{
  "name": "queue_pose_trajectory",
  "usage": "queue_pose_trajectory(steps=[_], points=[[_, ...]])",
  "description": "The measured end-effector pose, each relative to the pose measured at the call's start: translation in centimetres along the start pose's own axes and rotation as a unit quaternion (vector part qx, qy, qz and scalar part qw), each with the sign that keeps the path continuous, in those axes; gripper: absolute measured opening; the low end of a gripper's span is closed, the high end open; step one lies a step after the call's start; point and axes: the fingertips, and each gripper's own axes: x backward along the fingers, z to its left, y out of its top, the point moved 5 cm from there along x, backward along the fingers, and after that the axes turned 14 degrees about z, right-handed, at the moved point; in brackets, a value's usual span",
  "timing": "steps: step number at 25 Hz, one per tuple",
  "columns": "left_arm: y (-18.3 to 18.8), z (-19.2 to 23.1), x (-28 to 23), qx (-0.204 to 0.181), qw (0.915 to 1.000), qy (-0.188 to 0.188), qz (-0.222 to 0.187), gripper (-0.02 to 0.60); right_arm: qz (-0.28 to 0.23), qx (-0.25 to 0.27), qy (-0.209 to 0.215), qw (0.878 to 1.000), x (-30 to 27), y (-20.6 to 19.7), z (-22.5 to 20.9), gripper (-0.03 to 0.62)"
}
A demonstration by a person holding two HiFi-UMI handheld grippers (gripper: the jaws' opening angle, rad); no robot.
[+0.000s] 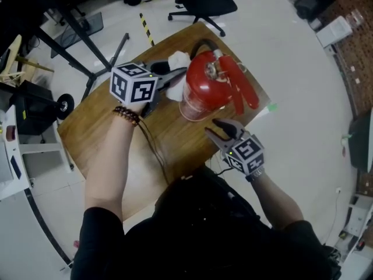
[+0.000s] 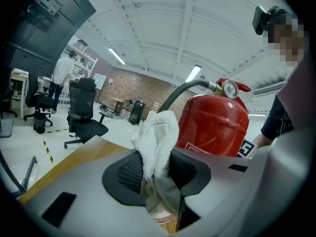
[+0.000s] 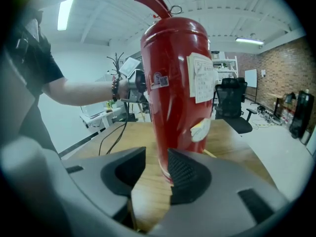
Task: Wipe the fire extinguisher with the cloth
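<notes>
Our left gripper [image 1: 170, 76] pinched the cloth [image 1: 178, 62], nine o'clock of the fire extinguisher [image 1: 204, 95]; our right gripper [image 1: 219, 128] was spread, so pushing might tip it.

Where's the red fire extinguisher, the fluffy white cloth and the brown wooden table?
Red fire extinguisher [image 3: 173, 83]: right gripper view, its red body.
Fluffy white cloth [image 2: 159, 132]: left gripper view, bunched top above the jaws.
Brown wooden table [image 1: 180, 144]: head view, bare top before the extinguisher.
</notes>
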Motion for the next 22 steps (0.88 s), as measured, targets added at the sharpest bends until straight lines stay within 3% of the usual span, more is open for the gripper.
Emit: queue_pose_trajectory(steps=[22], points=[[-11.8,6.1,-7.0,0.097,0.9899,0.035,0.097,0.120,0.015,-0.019,0.001,1.000,-1.3,-1.4,0.0,0.167]])
